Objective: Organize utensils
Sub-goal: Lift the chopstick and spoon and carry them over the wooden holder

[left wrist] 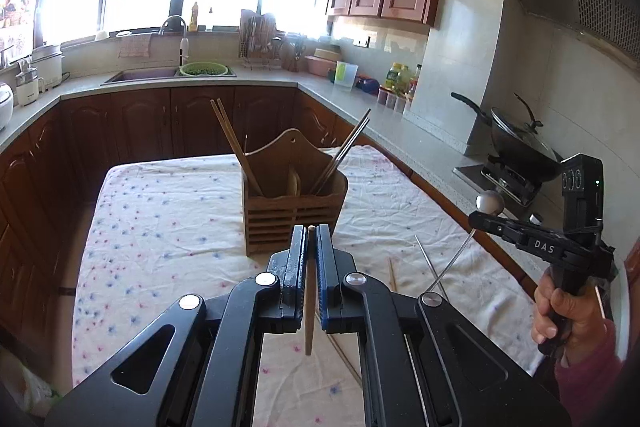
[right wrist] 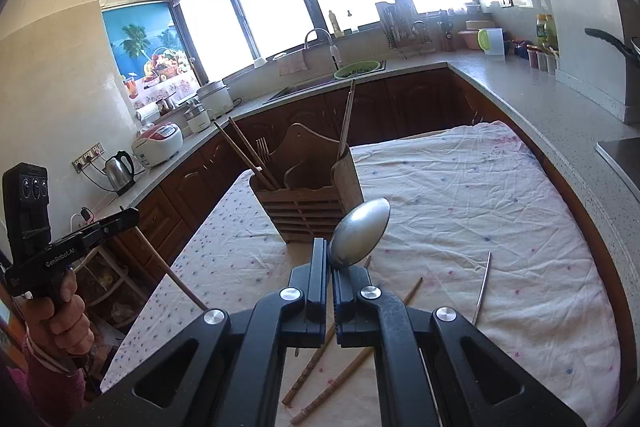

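Wooden chopstick (left wrist: 309, 307) clamped upright between the left jaws.

The utensil holder (left wrist: 294, 195) was slatted wood, matt. The chopstick (left wrist: 309, 307) in the left claw (left wrist: 311, 233) was plain wood. The spoon (right wrist: 359, 233) in the right claw (right wrist: 326, 247) was dull brushed metal. Both claws were matt black plastic. The worktop (right wrist: 460, 207) carried a wrinkled, floral-printed cloth.

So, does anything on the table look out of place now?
Yes. Three wooden chopsticks and one metal chopstick lie scattered and crossed on the tablecloth, outside the wooden holder.
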A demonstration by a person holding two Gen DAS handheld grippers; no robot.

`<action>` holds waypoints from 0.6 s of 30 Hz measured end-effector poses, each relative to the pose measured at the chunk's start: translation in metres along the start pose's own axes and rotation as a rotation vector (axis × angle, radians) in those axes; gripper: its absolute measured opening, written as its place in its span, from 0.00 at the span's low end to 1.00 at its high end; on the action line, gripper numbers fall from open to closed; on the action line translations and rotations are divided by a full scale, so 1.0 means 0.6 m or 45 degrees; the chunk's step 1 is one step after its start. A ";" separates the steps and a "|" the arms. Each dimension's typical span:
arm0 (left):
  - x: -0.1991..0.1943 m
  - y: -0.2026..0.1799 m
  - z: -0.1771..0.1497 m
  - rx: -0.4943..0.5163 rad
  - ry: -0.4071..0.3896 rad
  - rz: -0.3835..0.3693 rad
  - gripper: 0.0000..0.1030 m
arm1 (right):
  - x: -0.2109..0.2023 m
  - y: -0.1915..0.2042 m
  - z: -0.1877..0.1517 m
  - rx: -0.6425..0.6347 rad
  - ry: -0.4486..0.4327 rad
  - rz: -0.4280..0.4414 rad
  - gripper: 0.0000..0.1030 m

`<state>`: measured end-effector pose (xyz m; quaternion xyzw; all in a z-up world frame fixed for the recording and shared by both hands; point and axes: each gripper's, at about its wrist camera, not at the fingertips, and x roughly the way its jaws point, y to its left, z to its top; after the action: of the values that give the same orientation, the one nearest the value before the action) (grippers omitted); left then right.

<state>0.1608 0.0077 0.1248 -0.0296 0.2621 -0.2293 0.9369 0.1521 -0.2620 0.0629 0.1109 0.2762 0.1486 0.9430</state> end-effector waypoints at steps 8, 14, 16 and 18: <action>0.003 0.024 0.036 -0.057 -0.098 0.029 0.04 | 0.026 0.016 0.029 -0.058 -0.013 -0.019 0.02; 0.011 0.037 0.088 -0.077 -0.191 0.030 0.04 | 0.048 0.024 0.063 -0.093 -0.047 -0.032 0.02; 0.014 0.039 0.109 -0.071 -0.226 0.039 0.04 | 0.054 0.030 0.079 -0.111 -0.068 -0.034 0.02; 0.018 0.040 0.134 -0.064 -0.266 0.045 0.04 | 0.062 0.035 0.097 -0.131 -0.088 -0.037 0.02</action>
<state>0.2193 0.0191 0.1845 -0.0723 0.1694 -0.2016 0.9620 0.2097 -0.2374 0.0990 0.0633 0.2370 0.1451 0.9585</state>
